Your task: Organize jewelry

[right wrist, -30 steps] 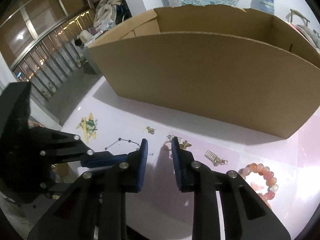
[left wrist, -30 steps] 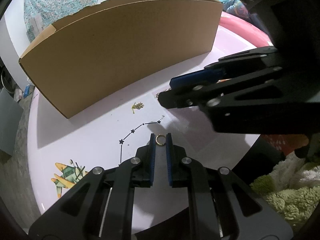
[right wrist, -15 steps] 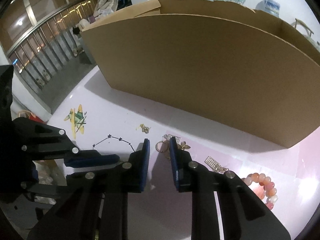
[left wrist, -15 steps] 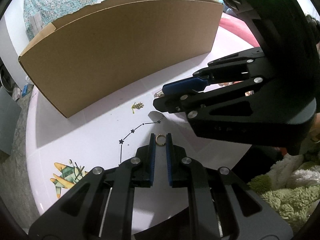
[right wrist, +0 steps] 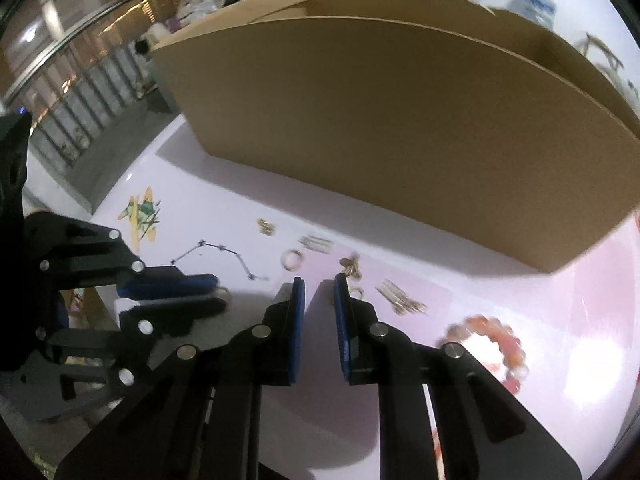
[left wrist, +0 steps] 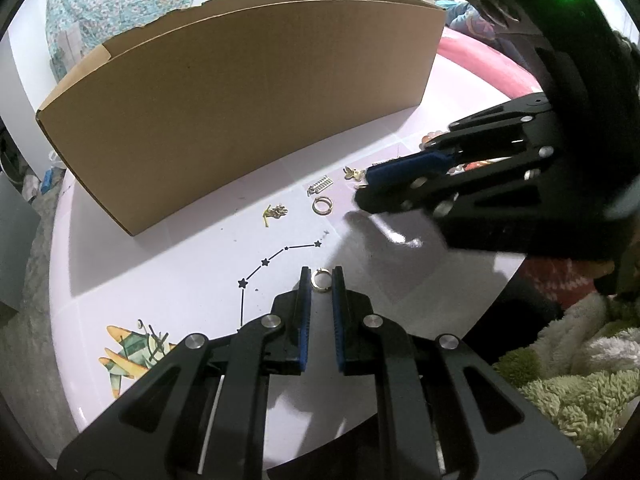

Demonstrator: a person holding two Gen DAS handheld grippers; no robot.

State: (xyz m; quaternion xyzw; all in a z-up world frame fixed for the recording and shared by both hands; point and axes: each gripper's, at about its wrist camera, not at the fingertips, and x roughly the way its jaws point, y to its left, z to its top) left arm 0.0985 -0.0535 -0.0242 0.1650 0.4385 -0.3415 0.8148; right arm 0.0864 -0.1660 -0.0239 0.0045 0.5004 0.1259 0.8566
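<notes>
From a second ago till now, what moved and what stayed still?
The right gripper pulled back to the right, uncovering a gold ring and a small silver clip on the table; its jaws narrowed but hold nothing. The left gripper stayed put, its fingers still around the other gold ring. The cardboard box and the bead bracelet did not move.

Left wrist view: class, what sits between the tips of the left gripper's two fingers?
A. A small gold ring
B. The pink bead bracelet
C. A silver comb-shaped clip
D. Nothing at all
A. In the left wrist view a small gold ring sits between the blue-padded tips of the left gripper, whose fingers are drawn close on either side of it.
</notes>
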